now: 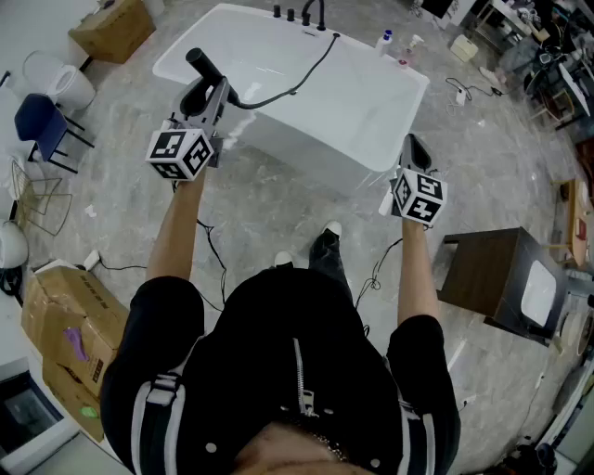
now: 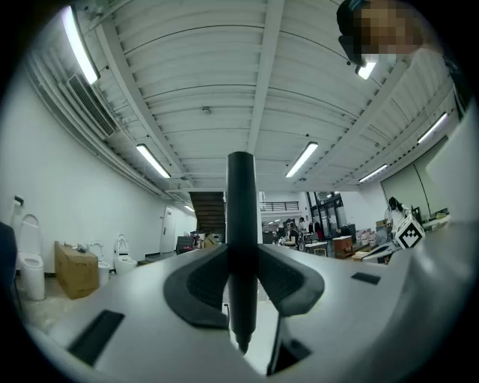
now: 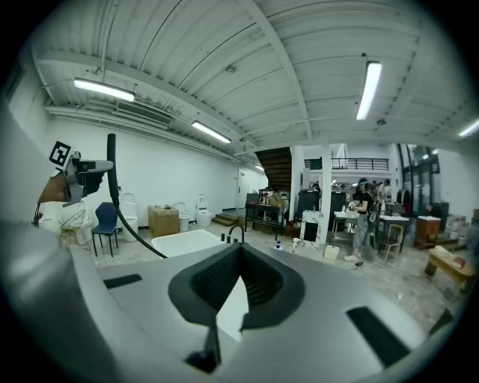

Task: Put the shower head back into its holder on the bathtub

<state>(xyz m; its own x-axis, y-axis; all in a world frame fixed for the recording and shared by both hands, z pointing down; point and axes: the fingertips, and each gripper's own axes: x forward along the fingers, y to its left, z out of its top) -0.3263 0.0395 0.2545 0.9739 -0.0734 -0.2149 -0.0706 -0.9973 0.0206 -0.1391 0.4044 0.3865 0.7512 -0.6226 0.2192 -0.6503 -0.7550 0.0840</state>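
Left gripper [image 1: 212, 93] [image 2: 241, 280]: was closed on the shower head [image 1: 200, 63] [image 2: 241, 224], with the black handle clamped between the pads and standing up past the jaws.
Right gripper [image 1: 412, 147] [image 3: 239, 256]: was closed, with the pads together and nothing between them.
Shower head: was held in the air above the near left rim of the tub [image 1: 306, 153], well apart from the fittings at the far rim; it was also seen in the right gripper view [image 3: 111, 158], upright in the left gripper.
Hose [image 1: 297, 79] [image 3: 138, 236]: was seen running from the shower head across the tub to its far rim.
Fittings: a black faucet [image 1: 314, 13] [image 3: 236, 232] and small black knobs [image 1: 284, 13] were set on the far rim; which of them takes the shower head could not be told.
Tub: was white and freestanding on a grey marbled floor [image 1: 278, 213], in front of the person.
Right gripper's place: was held above the floor just beside the tub's near right corner, apart from the shower head.
Surroundings: a dark side table [image 1: 492, 274] was seen to the person's right, a blue chair [image 1: 39, 121] and a cardboard box [image 1: 111, 28] to the left.
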